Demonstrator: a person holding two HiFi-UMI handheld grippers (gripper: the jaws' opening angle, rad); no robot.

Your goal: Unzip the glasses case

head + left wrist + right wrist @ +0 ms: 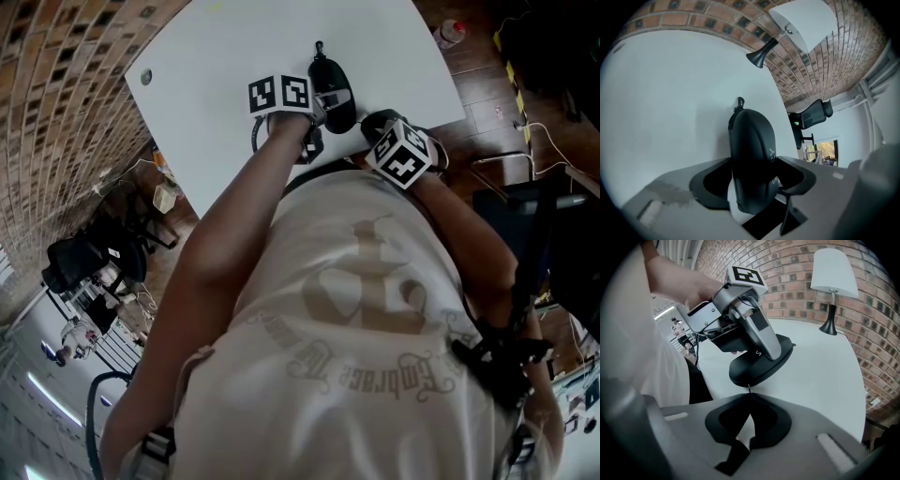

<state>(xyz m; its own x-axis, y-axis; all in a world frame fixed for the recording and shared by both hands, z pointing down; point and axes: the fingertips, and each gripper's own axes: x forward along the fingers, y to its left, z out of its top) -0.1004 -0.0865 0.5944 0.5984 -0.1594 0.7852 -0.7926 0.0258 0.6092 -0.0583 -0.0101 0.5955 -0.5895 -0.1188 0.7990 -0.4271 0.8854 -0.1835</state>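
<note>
The left tool (753,183) clamped the black glasses case (752,150) on the white surface (665,93); the right tool (749,398) was pinched shut on its thin zipper pull (748,388). A tug angled off the zip's line could likely slip the pull free or twist the case

The glasses case (328,73) is laid on the bench (234,66), within the left claw (752,183). Its zipper pull (748,387) is held in the right claw (749,397), before it.
</note>
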